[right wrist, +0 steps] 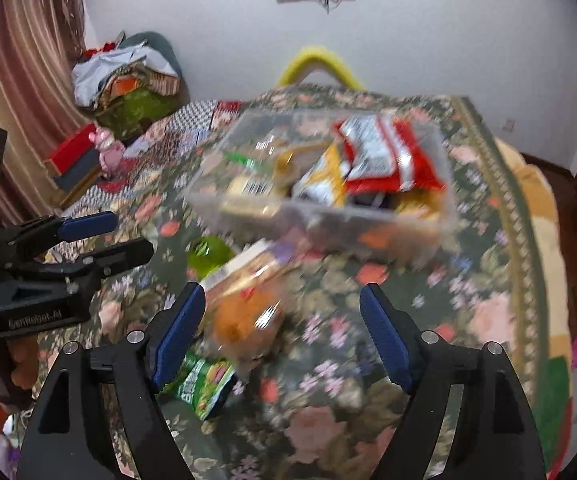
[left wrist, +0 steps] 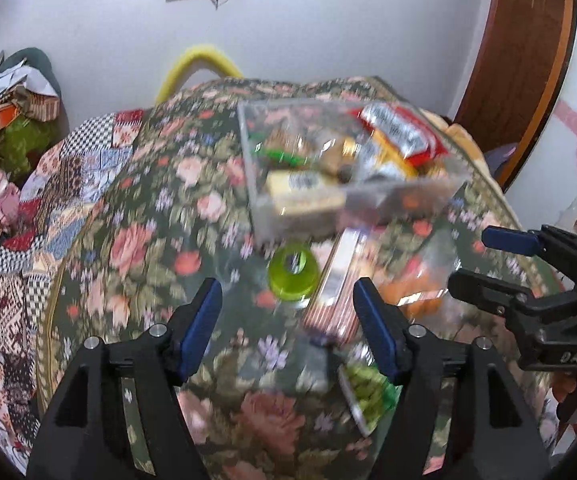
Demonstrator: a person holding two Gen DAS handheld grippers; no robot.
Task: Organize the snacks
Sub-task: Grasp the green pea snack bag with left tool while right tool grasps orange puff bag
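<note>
A clear plastic bin (left wrist: 264,216) (right wrist: 224,208) stands on the floral bedspread and holds several snack packs, with a red and white bag (left wrist: 404,132) (right wrist: 384,156) on top. In front of it lie a green jelly cup (left wrist: 293,272) (right wrist: 208,254), a striped wafer pack (left wrist: 338,292), an orange snack bag (left wrist: 412,296) (right wrist: 244,312) and a green pack (left wrist: 368,396) (right wrist: 200,384). My left gripper (left wrist: 288,320) is open above the bedspread, the cup and the wafer pack between its fingers. My right gripper (right wrist: 282,328) is open over the orange bag. Both views are blurred.
The floral bedspread (left wrist: 148,240) (right wrist: 468,280) covers the whole surface. A patchwork cloth (left wrist: 28,248) hangs at the left edge. A pile of clothes (left wrist: 12,100) (right wrist: 128,76) and a pink toy (right wrist: 108,152) lie to the left. A wall is behind.
</note>
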